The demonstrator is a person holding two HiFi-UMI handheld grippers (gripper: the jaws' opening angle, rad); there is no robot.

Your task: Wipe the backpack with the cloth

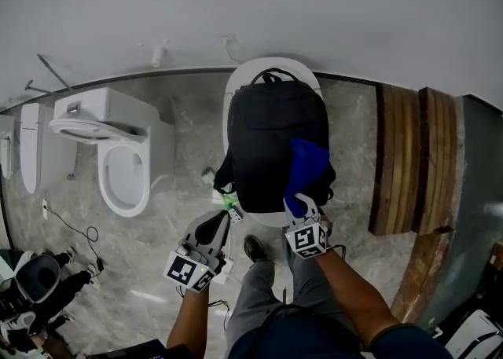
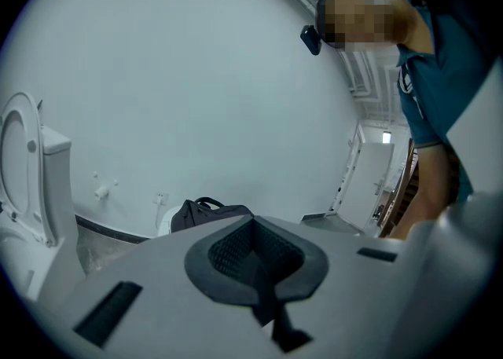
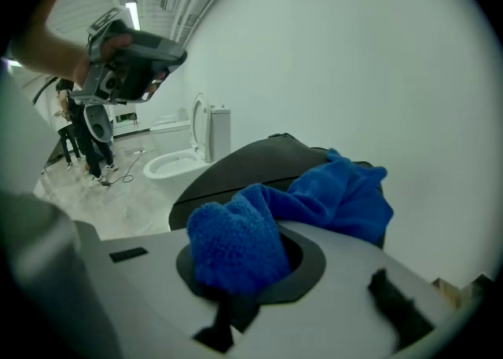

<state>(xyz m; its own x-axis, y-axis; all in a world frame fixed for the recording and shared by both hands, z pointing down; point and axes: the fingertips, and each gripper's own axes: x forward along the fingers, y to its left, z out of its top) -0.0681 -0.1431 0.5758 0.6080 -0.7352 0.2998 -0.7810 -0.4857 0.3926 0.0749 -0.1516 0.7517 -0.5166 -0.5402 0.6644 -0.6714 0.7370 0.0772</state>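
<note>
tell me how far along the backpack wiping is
Done: the blue cloth is clamped in the right gripper and lies on the lower right front of the black backpack. In hand: a wiping pass there, apparently. Left: the rest of the front has no cloth on it, and no wiped marks show, so coverage can't be judged. The left gripper is shut and empty, near the bag's lower left corner.

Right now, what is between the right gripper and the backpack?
The blue cloth. The right gripper pinches one end of it, and the rest lies on the backpack. The right gripper view shows this best.
</note>
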